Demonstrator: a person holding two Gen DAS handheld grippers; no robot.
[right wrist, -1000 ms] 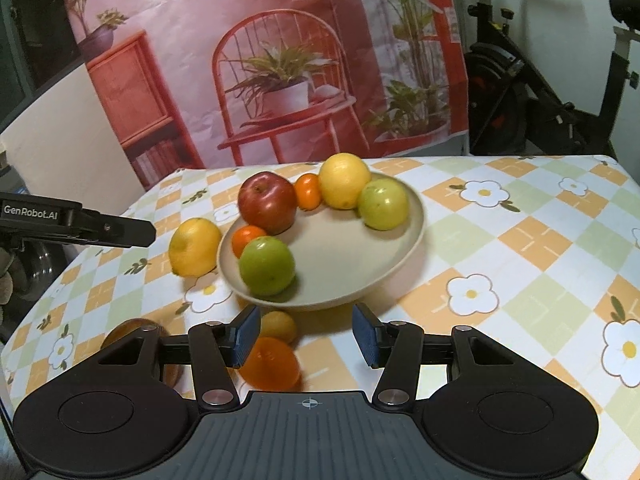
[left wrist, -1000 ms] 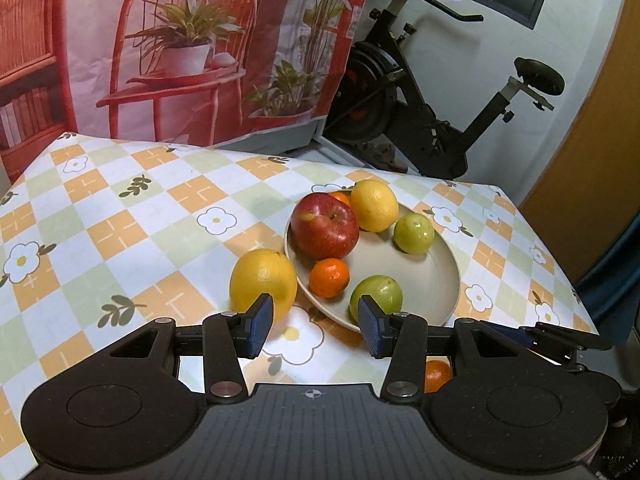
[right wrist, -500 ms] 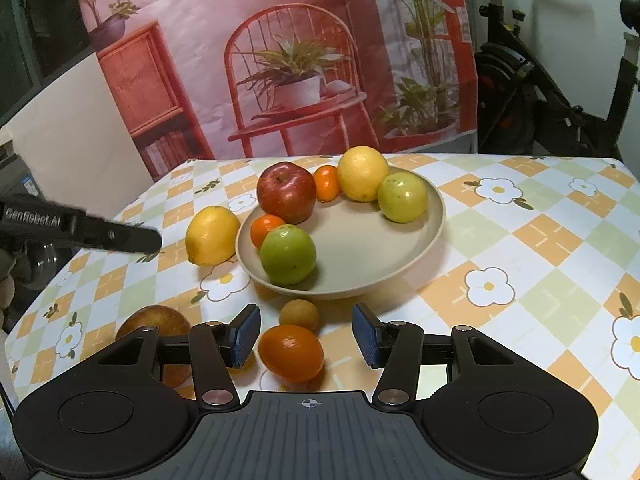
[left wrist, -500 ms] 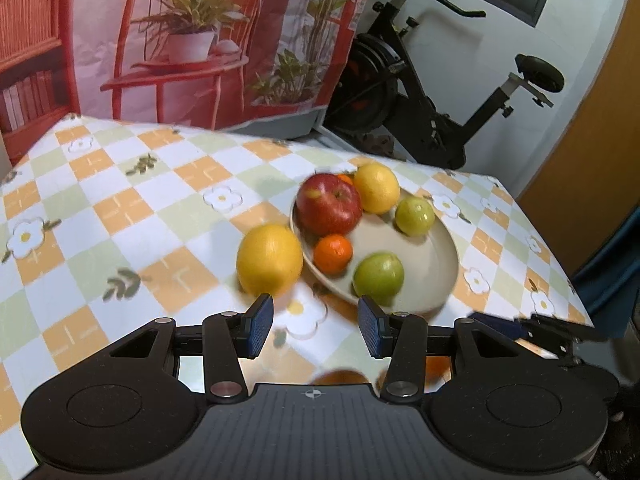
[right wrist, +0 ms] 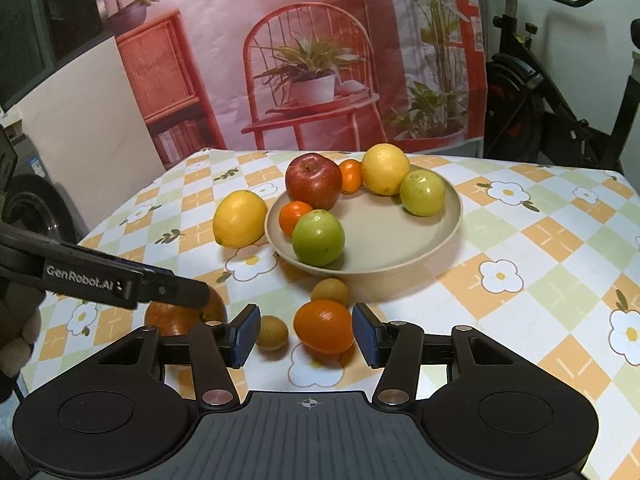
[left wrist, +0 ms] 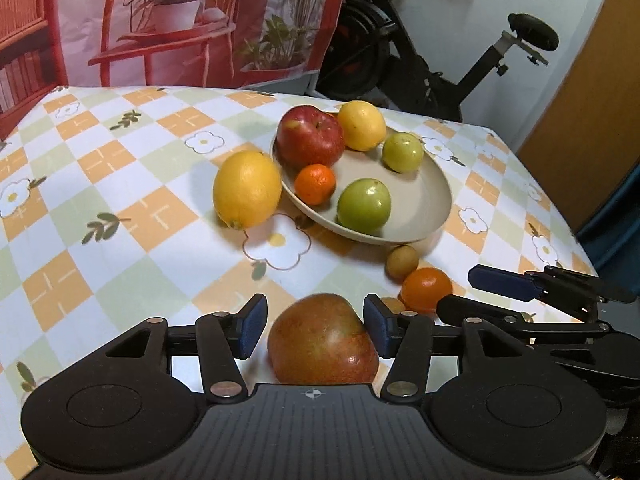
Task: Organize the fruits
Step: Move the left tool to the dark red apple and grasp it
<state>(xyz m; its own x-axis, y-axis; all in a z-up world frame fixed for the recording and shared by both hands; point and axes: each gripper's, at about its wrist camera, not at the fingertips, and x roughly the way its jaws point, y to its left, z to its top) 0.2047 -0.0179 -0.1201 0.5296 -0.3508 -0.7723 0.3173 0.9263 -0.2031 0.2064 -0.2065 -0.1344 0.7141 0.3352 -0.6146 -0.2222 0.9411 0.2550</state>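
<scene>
Our left gripper [left wrist: 314, 326] is opening around the reddish apple [left wrist: 323, 342] at the desk's near edge, pads not yet pressing. We should widen further, centre it, then close gently. Our right gripper [right wrist: 304, 334] stands apart, empty, over the orange [right wrist: 324, 326].

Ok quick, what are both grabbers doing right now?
Left gripper: jaws opening around the reddish apple, not gripping.
Right gripper: open, orange between jaws, untouched.

Left gripper [left wrist: 311, 327] angled down, jaws opening, its pads clear of the fruit between them; right gripper [right wrist: 305, 334] beside it, jaws parted and gripping nothing, pitched less steeply.
</scene>
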